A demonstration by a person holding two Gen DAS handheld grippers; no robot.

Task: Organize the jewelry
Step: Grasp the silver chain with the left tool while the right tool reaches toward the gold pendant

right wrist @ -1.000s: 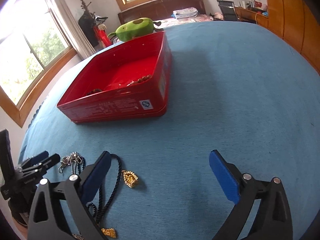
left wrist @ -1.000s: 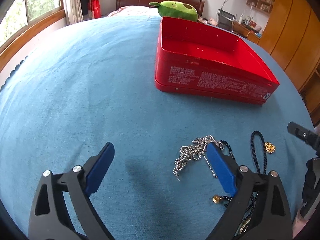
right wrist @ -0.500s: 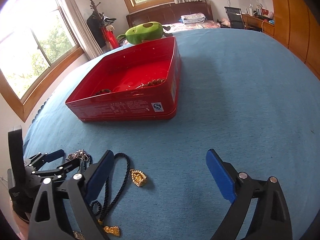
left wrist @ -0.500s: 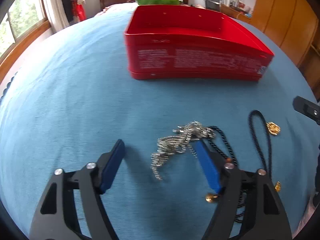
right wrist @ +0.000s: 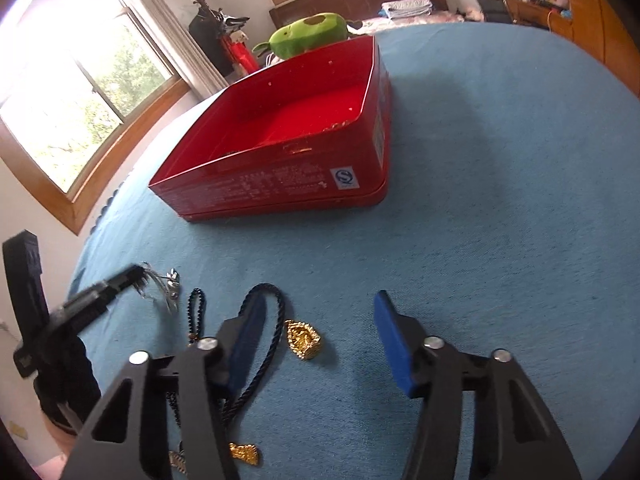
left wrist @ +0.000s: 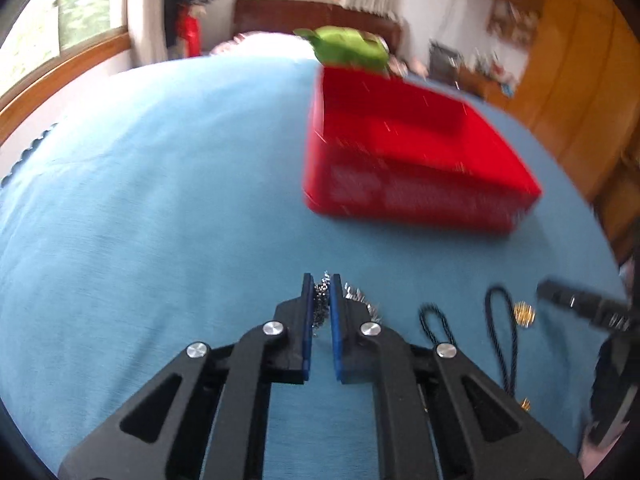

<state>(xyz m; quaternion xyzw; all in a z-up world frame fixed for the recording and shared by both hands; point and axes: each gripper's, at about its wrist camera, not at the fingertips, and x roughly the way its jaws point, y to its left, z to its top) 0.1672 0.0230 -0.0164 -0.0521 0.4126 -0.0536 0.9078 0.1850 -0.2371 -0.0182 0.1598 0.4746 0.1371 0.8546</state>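
My left gripper [left wrist: 321, 292] is shut on a bunched silver chain [left wrist: 320, 304], which hangs from its tips just above the blue cloth; the right wrist view shows the same chain [right wrist: 166, 284] dangling at the left. My right gripper [right wrist: 320, 308] points down at the cloth with its jaws closing. A gold pendant [right wrist: 303, 339] on a black cord [right wrist: 276, 308] lies between its blue pads, which do not touch it. The red tin [right wrist: 280, 176] stands open behind, with some jewellery inside along its near wall.
A black beaded loop [right wrist: 197, 312] and a second gold pendant [right wrist: 244, 452] lie near the right gripper's left finger. A green plush toy [right wrist: 306, 34] sits behind the tin. The blue cloth [right wrist: 500, 200] stretches out to the right.
The left jaws have closed onto the silver chain and raised it slightly. The right jaws have narrowed around the gold pendant. The left wrist view is now blurred by motion.
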